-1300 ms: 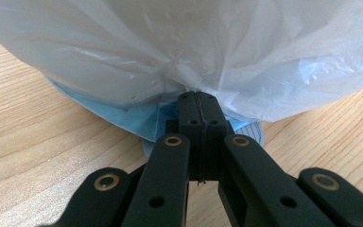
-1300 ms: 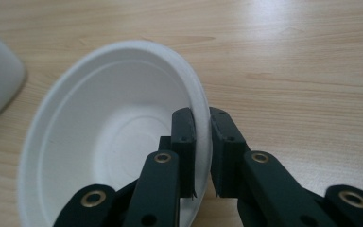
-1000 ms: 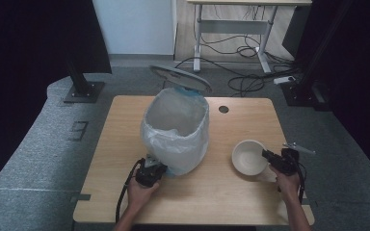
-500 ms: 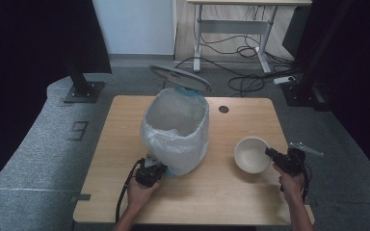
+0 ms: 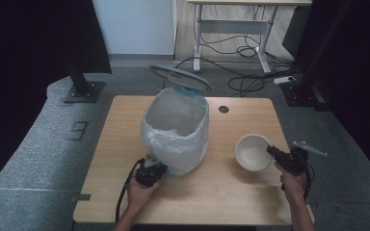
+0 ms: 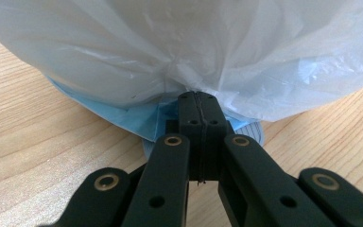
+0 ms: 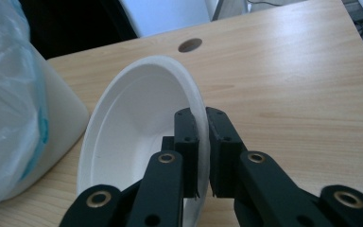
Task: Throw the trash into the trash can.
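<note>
A white bowl (image 7: 137, 127) is being gripped by its rim in the right tool (image 7: 199, 124), the lined bin (image 5: 176, 127) lying toward the counter's left edge, its liner being pinched by the left tool (image 6: 198, 106).

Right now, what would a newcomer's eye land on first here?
The big bin lined with a white plastic bag, lid tipped open, in the middle of the wooden table. The left gripper sits at its near base, jaws shut on a pinch of the bag. To the bin's right, the right gripper clamps the rim of a white bowl, tilting it up off the table.
</note>
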Demonstrator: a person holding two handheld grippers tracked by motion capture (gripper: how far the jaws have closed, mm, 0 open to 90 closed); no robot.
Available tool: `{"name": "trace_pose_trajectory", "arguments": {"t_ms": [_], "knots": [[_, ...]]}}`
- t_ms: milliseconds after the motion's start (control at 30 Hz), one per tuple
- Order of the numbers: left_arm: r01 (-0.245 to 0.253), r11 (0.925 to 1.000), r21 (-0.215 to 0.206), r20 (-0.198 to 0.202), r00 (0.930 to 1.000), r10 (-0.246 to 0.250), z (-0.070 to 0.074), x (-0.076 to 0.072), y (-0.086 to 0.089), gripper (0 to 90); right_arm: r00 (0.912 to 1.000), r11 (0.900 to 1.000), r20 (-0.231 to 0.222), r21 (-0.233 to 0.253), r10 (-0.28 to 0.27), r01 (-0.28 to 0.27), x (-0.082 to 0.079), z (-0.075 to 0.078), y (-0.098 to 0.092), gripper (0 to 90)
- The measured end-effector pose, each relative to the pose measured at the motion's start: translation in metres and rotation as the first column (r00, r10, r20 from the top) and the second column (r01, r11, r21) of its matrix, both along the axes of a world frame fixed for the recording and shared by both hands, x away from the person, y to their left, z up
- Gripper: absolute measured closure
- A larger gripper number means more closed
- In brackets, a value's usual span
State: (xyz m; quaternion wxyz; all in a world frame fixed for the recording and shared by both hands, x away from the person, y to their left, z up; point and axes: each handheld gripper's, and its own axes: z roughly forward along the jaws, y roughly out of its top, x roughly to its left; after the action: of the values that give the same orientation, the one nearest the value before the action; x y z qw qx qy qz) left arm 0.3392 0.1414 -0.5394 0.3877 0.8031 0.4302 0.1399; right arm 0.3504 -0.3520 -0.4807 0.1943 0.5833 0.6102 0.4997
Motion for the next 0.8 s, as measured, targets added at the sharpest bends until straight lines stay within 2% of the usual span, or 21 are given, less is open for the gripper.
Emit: {"name": "trace_pose_trajectory", "arguments": {"t_ms": [233,333,400,500,800], "knots": [[0.001,1.0000,0.001,0.001,1.0000,-0.001,0.000,0.000,0.000,90.0,0.9992,1.000,0.038,0.014,0.013,-0.014,-0.004,0.012,0.003,83.2],[0.001,1.0000,0.001,0.002,1.0000,-0.001,0.000,0.000,0.000,90.0,0.9980,0.999,0.059,0.041,0.023,-0.025,-0.007,0.019,0.004,83.1],[0.001,1.0000,0.001,0.001,1.0000,-0.001,0.000,0.000,0.000,90.0,0.9955,0.997,0.087,0.066,0.038,-0.043,-0.010,0.028,0.006,83.2],[0.001,1.0000,-0.001,0.002,1.0000,-0.001,0.000,0.000,0.000,90.0,0.9936,0.994,0.101,0.096,0.051,-0.061,-0.012,0.032,0.007,83.2],[0.001,1.0000,0.000,0.001,1.0000,-0.001,0.000,0.000,0.000,90.0,0.9834,0.989,0.167,0.117,0.072,-0.092,-0.022,0.054,0.015,83.1]]}}
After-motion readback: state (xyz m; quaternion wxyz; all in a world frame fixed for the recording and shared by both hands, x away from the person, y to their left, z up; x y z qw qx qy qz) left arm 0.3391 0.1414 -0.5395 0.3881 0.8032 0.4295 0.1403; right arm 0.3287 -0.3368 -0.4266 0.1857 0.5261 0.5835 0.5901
